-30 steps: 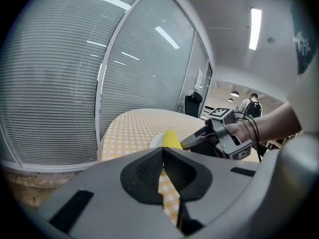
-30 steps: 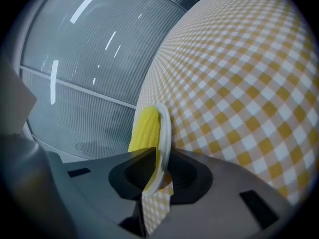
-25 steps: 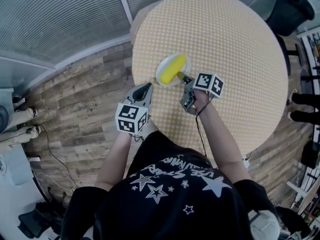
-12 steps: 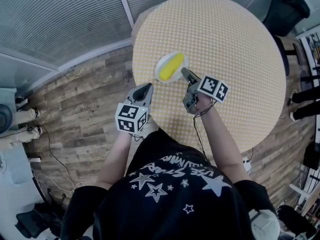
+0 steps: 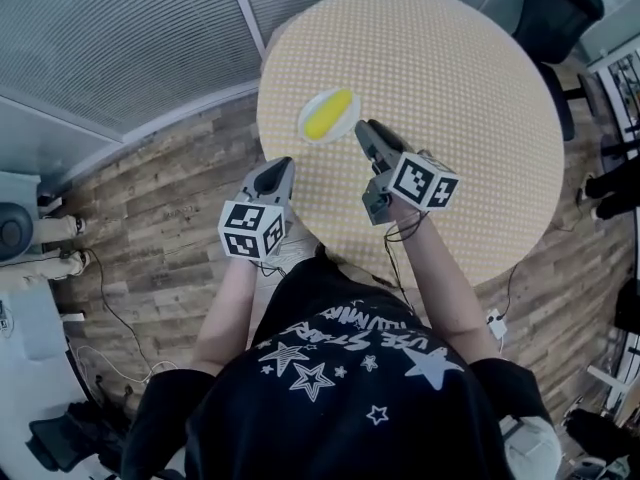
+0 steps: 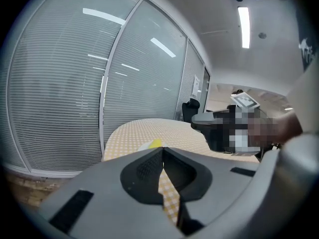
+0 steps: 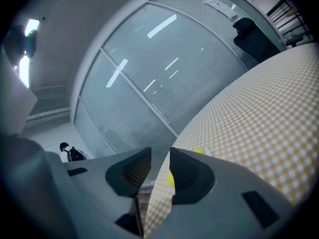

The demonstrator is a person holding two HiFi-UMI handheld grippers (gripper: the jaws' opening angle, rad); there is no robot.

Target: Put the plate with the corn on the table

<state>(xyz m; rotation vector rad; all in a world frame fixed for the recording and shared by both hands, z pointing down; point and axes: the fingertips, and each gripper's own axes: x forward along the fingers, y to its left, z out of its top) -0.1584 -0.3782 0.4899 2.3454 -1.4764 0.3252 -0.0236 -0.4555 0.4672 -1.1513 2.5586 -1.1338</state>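
Observation:
A white plate (image 5: 328, 115) bearing a yellow corn cob (image 5: 326, 116) rests on the round table (image 5: 450, 78) with the yellow checked cloth, near its left edge. My right gripper (image 5: 362, 131) sits just right of the plate, apart from it; its jaws are closing with nothing between them. In the right gripper view the corn (image 7: 199, 152) shows beyond the right gripper (image 7: 159, 156). My left gripper (image 5: 284, 166) hangs off the table's near-left edge, shut and empty. The left gripper view shows the left gripper (image 6: 162, 152) with its tips touching, and the corn (image 6: 154, 144) just above them.
A black chair (image 5: 552, 10) stands at the table's far right. Wood floor (image 5: 170, 188) lies to the left, bounded by a glass wall with blinds (image 5: 110, 38). Cables (image 5: 105, 313) trail on the floor at left. Shelving edges in at the right.
The right gripper let go of the plate's rim and drew back toward me. The plate with the corn stays on the table. The left gripper has barely moved.

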